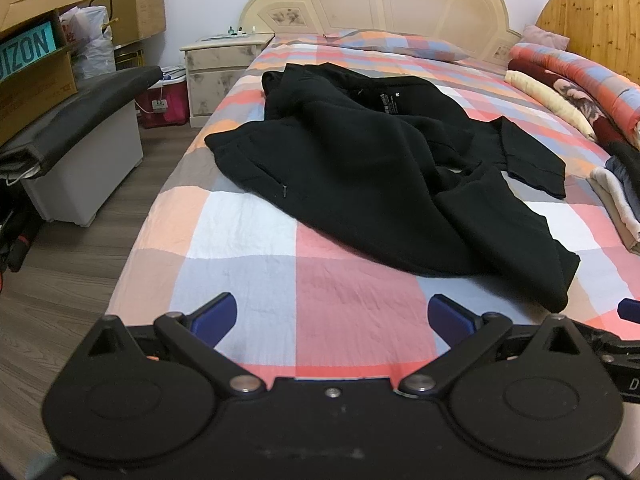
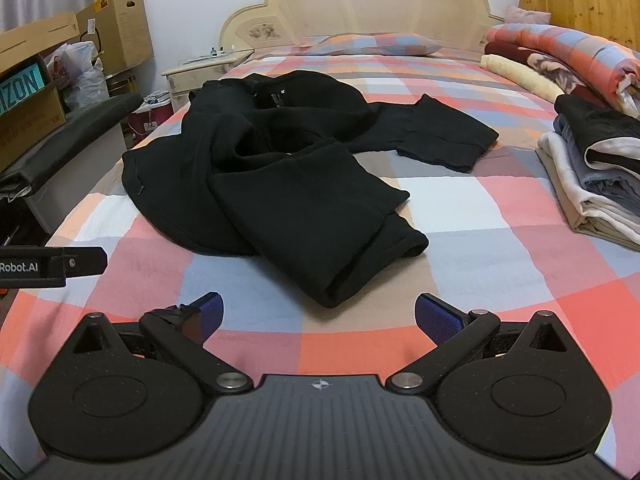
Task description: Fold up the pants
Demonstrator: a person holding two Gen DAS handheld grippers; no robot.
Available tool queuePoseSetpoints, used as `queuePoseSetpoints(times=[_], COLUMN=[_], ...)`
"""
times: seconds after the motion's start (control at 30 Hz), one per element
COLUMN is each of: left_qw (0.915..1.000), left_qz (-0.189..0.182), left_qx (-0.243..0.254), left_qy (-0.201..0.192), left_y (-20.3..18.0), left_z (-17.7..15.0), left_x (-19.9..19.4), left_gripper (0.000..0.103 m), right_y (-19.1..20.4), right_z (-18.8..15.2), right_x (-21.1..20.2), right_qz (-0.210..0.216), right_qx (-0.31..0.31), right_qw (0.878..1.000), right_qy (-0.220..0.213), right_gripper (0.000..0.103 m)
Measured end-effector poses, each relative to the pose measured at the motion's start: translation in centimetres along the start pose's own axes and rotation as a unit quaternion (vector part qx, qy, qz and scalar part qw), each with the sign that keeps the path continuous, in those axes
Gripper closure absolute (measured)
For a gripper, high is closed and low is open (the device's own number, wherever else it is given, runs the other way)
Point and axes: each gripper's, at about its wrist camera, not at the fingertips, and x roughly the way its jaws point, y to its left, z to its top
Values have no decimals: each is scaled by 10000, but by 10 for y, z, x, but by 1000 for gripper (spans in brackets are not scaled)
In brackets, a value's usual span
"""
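Black pants [image 1: 360, 160] lie crumpled in a heap on the checked bedspread [image 1: 248, 216], legs twisted toward the near right. They also show in the right wrist view [image 2: 296, 184], with one cuff nearest my fingers. My left gripper [image 1: 332, 316] is open and empty, above the bed's near edge, short of the pants. My right gripper [image 2: 318, 316] is open and empty, just short of the near cuff. The left gripper's body [image 2: 52, 266] shows at the left edge of the right wrist view.
A stack of folded clothes [image 2: 596, 176] sits at the bed's right side, with rolled blankets [image 2: 560, 64] behind it. A pillow [image 2: 376, 44] and headboard are at the far end. A nightstand [image 1: 220, 68], boxes [image 1: 36, 68] and a padded bench [image 1: 76, 120] stand left of the bed.
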Motion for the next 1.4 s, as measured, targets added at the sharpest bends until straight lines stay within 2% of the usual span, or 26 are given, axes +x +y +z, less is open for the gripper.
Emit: queuePoseSetpoints(times=[0.63,0.73,0.8,0.9,1.0,1.17,1.23,1.4], left_qw=[10000,9999,9996,9984,9973,9988,9981,9901], left_qz=[5,-80,-232,-366,-341,-154,-113,-480], left_qx=[-87,-71,-49,-109,-156,-267,-540,-1316], left_qy=[-21,-34,-131,-409,-626,-372,-263,-41], left_y=[6,12,19,35,52,83,99,133], left_z=[7,16,28,51,71,92,95,99], left_x=[5,11,14,19,33,85,106,147], left_gripper=[0,0,0,0,0,0,2,7], right_y=[-9,-19,-33,-55,-68,-84,-88,-90], right_z=[6,11,18,32,45,55,55,55], right_x=[5,6,9,19,35,76,89,113], right_qz=[41,623,1002,1112,986,1152,1245,1309], right_qx=[67,150,425,727,780,1047,1157,1241], right_qw=[9998,9974,9934,9897,9907,9877,9854,9835], right_qy=[-170,-324,-359,-526,-520,-169,-79,105], right_gripper=[0,0,0,0,0,0,0,0])
